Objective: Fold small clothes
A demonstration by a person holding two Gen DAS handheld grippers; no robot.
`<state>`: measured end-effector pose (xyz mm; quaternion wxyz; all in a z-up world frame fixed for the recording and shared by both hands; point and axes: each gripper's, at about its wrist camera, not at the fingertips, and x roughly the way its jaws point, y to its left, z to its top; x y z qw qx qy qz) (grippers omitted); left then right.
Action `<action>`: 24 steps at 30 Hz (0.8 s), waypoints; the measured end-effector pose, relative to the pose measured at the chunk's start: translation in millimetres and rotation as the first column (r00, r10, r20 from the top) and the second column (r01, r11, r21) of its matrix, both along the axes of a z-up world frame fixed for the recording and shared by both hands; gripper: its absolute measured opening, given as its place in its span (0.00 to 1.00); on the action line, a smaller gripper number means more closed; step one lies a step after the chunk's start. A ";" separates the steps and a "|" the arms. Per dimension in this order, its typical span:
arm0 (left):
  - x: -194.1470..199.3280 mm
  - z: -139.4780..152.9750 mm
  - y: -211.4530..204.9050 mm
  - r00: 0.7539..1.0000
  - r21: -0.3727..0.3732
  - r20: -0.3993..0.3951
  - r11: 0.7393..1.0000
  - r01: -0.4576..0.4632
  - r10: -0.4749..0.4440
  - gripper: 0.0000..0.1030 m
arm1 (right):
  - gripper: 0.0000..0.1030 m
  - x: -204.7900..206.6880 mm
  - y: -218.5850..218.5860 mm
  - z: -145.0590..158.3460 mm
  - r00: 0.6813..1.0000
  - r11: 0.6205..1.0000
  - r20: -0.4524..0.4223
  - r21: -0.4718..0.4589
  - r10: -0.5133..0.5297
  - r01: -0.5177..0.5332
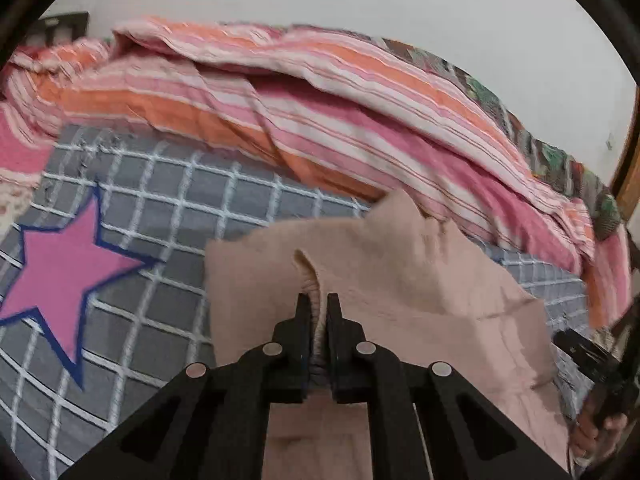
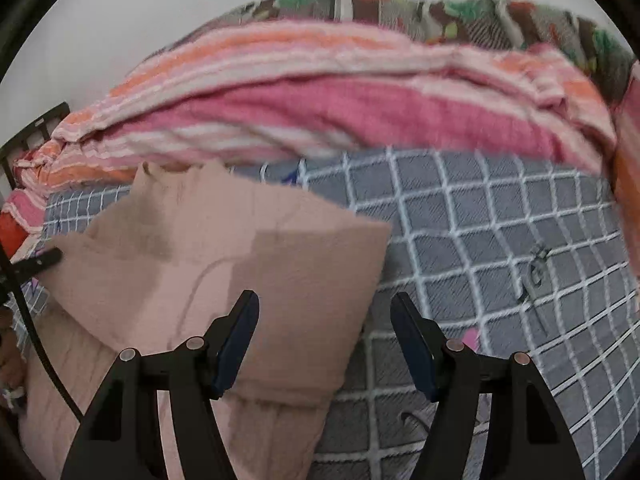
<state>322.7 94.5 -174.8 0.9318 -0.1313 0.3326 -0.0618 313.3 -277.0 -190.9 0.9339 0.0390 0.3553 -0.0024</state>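
Note:
A small pale pink knit garment point(image 1: 400, 280) lies partly folded on the grey checked bedsheet point(image 1: 160, 208). My left gripper point(image 1: 319, 304) is shut on a gathered ribbed edge of it, with the cloth pinched between the pads. In the right wrist view the same garment point(image 2: 240, 248) spreads to the left and centre. My right gripper point(image 2: 325, 312) hovers open over its right edge, with only the garment's near corner below the gap and nothing pressed. The left gripper's tip point(image 2: 44, 260) shows at the garment's left side.
A rumpled pink, orange and white striped blanket point(image 1: 320, 112) is heaped along the far side of the bed, with a patterned cover point(image 2: 440, 16) behind it. A pink star point(image 1: 60, 276) is printed on the sheet. A hand point(image 1: 596, 436) holds the other gripper at the right edge.

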 end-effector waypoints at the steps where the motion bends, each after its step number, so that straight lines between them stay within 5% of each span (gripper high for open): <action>1: 3.2 -4.8 -0.5 1.000 0.021 -0.021 1.000 -0.014 0.015 0.07 | 0.65 1.7 -0.5 -3.1 1.000 1.000 0.001 0.004 -0.002 0.002; 5: 16.0 -32.1 5.0 0.988 -0.011 -0.152 1.000 -0.020 0.018 0.08 | 0.65 19.3 -6.2 -28.6 0.995 1.000 -0.102 0.020 -0.022 0.024; 8: 11.2 -31.6 6.9 0.990 -0.020 -0.143 1.000 -0.022 0.019 0.12 | 0.65 23.8 -12.6 -34.1 0.992 0.998 -0.123 0.061 -0.022 0.030; 16: 1.3 -29.8 -15.4 0.991 0.101 -0.130 0.995 -0.009 0.022 0.21 | 0.65 22.7 -8.4 -35.3 0.993 0.999 -0.116 0.024 -0.037 0.040; 24: -16.4 -28.6 -8.4 0.992 0.068 -0.124 0.997 -0.025 0.033 0.21 | 0.64 8.1 -11.3 -32.4 0.995 0.999 -0.091 0.020 -0.045 0.047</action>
